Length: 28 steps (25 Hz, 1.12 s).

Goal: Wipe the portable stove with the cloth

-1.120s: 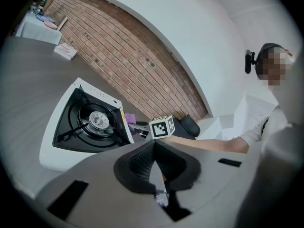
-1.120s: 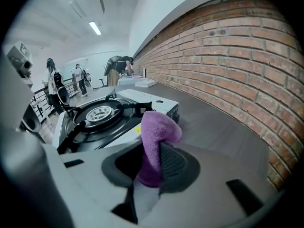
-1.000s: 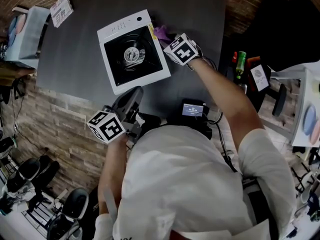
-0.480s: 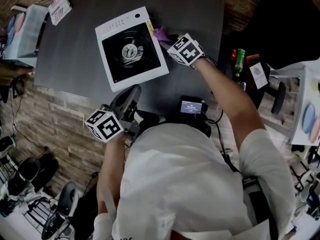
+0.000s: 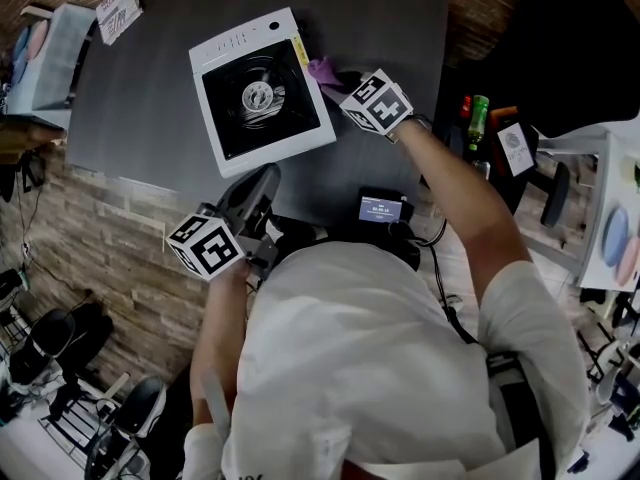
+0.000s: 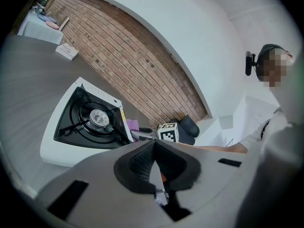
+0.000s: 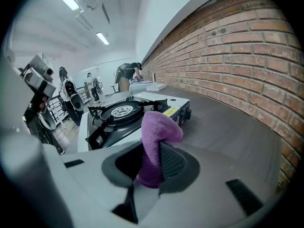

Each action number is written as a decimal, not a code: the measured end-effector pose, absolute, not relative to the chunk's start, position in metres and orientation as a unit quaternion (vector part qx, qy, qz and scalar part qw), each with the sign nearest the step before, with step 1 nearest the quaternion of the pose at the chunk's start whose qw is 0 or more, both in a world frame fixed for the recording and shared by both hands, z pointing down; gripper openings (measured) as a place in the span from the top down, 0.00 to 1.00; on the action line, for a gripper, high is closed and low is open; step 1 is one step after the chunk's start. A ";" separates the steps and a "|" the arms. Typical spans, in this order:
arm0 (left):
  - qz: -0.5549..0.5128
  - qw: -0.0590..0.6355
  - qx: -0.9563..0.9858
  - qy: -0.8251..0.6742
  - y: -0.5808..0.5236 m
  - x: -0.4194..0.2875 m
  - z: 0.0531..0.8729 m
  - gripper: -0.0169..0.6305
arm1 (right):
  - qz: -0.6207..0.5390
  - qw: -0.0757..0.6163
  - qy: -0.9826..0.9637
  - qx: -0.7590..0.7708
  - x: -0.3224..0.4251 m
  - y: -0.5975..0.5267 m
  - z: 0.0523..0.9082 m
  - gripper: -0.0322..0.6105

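Note:
The white portable stove (image 5: 262, 89) with a black burner top sits on the dark table, also in the left gripper view as the stove (image 6: 90, 123) and in the right gripper view as the stove (image 7: 124, 114). A purple cloth (image 7: 156, 141) is clamped in my right gripper (image 7: 153, 167), which is shut on it beside the stove's right side; the cloth (image 5: 322, 68) shows past the gripper (image 5: 340, 76). My left gripper (image 5: 262, 180) hangs over the table's near edge, jaws shut on nothing (image 6: 153, 163).
A dark grey table (image 5: 390, 28) stands against a brick wall. A card (image 5: 116, 10) lies at its far left corner. A small screen device (image 5: 380, 208) sits at the near edge. Bottles (image 5: 476, 123) and shelves stand at the right; people stand in the background.
The right gripper with the cloth has crept slightly up and right along the stove's right side. The left gripper has hardly moved.

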<state>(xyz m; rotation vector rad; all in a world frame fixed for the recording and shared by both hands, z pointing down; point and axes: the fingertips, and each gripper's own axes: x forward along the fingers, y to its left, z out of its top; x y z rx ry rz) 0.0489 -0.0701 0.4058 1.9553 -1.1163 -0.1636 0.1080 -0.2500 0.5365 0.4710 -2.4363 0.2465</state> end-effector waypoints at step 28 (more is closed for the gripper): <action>-0.072 0.445 0.782 -0.431 -0.051 0.052 0.421 0.97 | 0.119 0.305 -0.932 0.154 0.137 -0.179 0.537 0.80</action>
